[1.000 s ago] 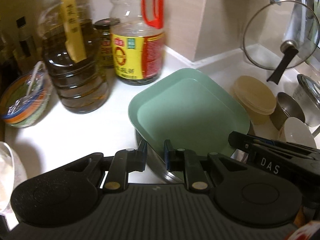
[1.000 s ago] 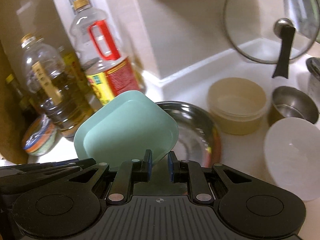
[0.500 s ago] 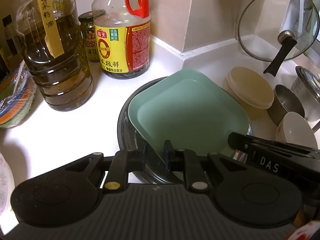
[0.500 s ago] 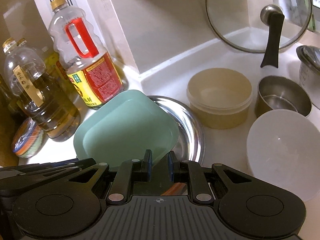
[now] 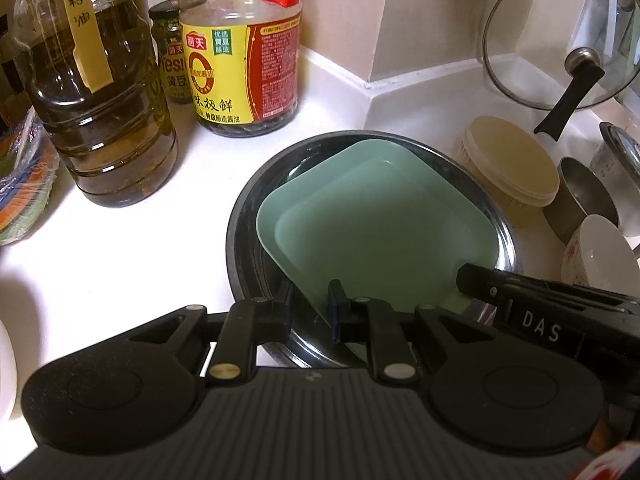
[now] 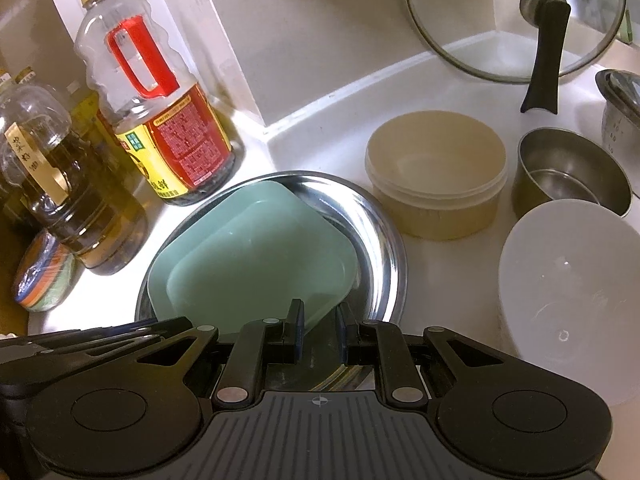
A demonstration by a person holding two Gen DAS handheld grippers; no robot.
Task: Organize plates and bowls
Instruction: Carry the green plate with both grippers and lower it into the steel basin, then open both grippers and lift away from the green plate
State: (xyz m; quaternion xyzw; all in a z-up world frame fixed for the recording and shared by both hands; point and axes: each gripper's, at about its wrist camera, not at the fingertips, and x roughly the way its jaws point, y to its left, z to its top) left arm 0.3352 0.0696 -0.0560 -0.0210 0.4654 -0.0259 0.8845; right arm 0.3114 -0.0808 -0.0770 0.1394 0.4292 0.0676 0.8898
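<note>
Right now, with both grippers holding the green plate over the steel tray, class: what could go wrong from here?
1. The green plate sits tilted in the steel tray; let go unevenly, it may slide or clatter.
2. The tray almost touches the soy sauce bottle and tan bowl; a shove could knock either.

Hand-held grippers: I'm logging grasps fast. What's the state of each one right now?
Left hand-held gripper: closed on the near edge of the green plate.
Right hand-held gripper: closed on the same green plate's edge.

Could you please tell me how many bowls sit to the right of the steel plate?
3: a beige bowl beside the steel plate, a steel bowl further right, a white bowl nearest. Others may be hidden.
</note>
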